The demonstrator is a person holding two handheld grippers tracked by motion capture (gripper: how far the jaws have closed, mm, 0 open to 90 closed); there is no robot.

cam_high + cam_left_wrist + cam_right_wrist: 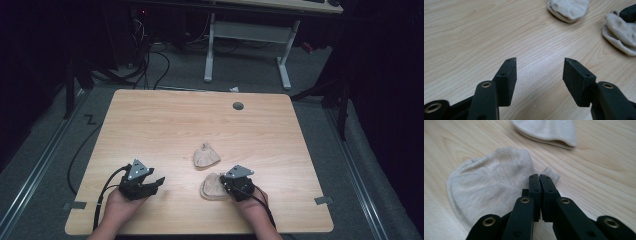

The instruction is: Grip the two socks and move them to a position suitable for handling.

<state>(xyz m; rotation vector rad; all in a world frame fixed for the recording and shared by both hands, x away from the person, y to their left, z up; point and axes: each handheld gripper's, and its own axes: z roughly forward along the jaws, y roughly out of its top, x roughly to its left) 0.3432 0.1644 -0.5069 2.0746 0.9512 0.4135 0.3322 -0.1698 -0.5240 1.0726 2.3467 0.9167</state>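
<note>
Socks are the work here: two small beige ones lie on the wooden surface (150, 125), near its middle and a little toward my side. The near sock (212, 187) lies just beside my right gripper (231, 186), and the far sock (206, 155) lies a little behind it; they are close but I see a gap of bare wood between them.

In the right gripper view the jaws are pressed together, and their tips rest at the edge of the near sock (491, 185), beside a small fabric tab (551, 175). I cannot tell if a fold of cloth is pinched between them; it looks more like they only touch the sock. My left gripper (156, 184) waits well apart to the left, with its jaws wide and nothing between them, only bare wood in front.

I judge the task is at an early stage: both socks are flat and separate, not paired or folded. What is left is to take the near sock properly and bring it to the other.

I see no box, basket or other container on the surface.
</note>
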